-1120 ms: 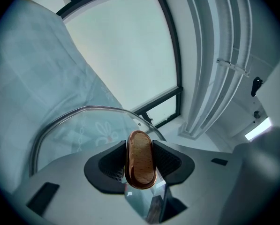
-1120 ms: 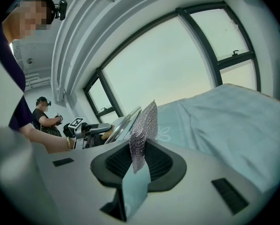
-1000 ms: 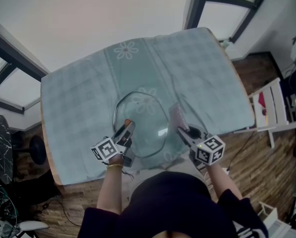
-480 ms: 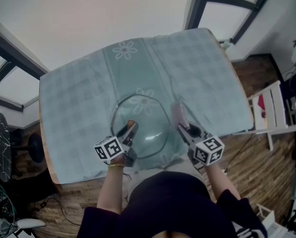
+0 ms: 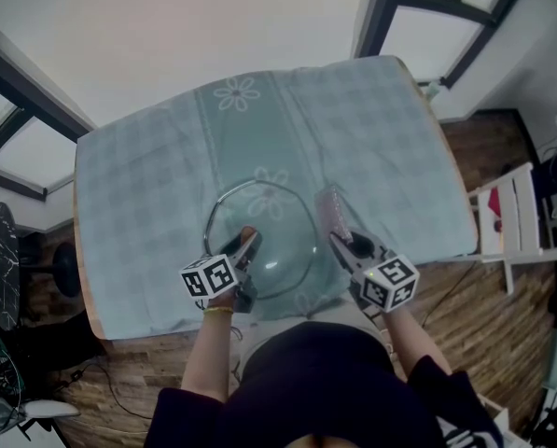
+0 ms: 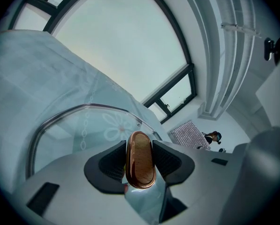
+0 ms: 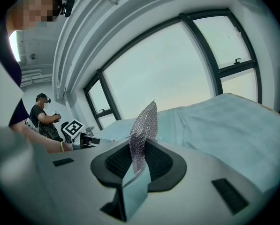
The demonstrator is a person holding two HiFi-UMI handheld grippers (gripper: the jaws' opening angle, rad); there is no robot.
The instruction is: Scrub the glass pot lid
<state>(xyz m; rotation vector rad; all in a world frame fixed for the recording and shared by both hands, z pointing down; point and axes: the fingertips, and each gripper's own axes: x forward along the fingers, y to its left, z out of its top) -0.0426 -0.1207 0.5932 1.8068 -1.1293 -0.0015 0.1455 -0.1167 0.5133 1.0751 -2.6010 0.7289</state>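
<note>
You have one round clear glass pot lid (image 5: pixel 271 215), one silvery metal-mesh scrubbing cloth (image 5: pixel 331 213), one desk (image 5: pixel 138 185) draped in pale green checked cloth, and two grey tongs, the left tongs (image 5: pixel 244 243) and the right tongs (image 5: pixel 340 243).

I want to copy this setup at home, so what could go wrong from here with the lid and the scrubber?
The left gripper holds the glass lid only by its smooth rounded knob; scrubbing pressure may twist it loose, and it sits near the front edge of the table. The right gripper pinches just one end of the mesh scrubber, which may fold or pull out.
</note>
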